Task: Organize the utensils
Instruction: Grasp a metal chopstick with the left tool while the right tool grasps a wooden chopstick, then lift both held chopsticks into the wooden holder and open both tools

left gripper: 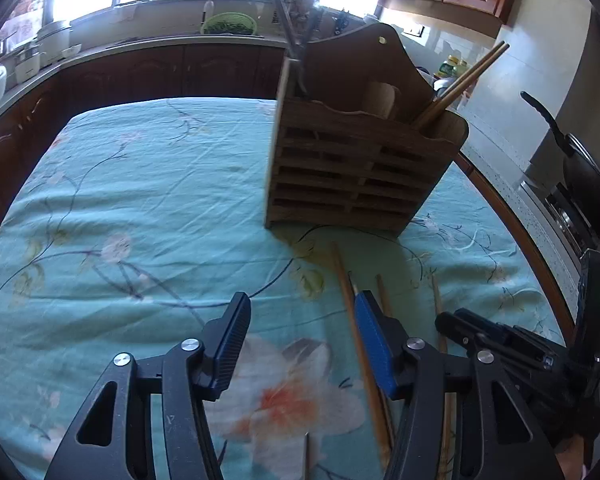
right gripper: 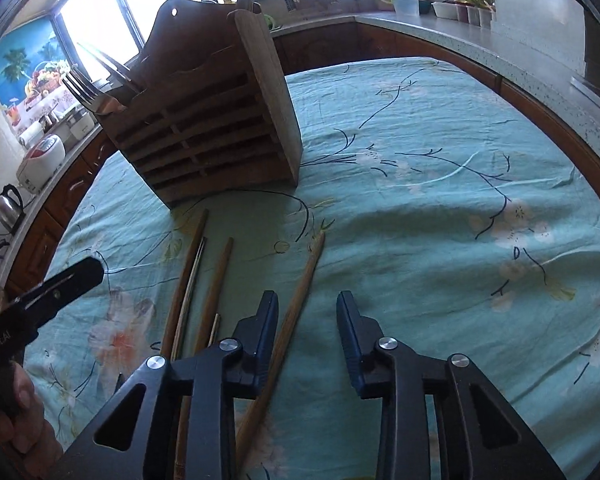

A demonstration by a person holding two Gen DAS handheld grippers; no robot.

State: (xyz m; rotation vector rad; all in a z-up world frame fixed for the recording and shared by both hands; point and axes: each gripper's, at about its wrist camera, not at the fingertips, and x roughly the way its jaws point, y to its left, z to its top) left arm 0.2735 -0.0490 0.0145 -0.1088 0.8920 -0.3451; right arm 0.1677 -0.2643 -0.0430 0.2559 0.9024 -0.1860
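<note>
Nearest me, my left gripper [left gripper: 296, 344] has its jaws parted with only tablecloth [left gripper: 140, 184] between the pads; one chopstick [left gripper: 356, 328] runs just beside its right finger, outside the gap. My right gripper [right gripper: 307, 340] is also released, gripping nothing: the rightmost chopstick [right gripper: 296, 304] passes under its left finger, not squarely between the pads.

Short of the wooden holder [left gripper: 356, 168], the loose chopsticks [right gripper: 196, 280] lie in a rough row on the cloth, their tips pointing toward the holder's base. Two more chopsticks [left gripper: 460, 84] already lean out of the holder's right compartment, and forks [right gripper: 88, 92] stand in its left one.

I judge the step is picking a stick off the cloth. To do it well I'd shift each gripper sideways until one stick sits centred between the pads, press down to the cloth, and close on a single stick only, away from its neighbours.
</note>
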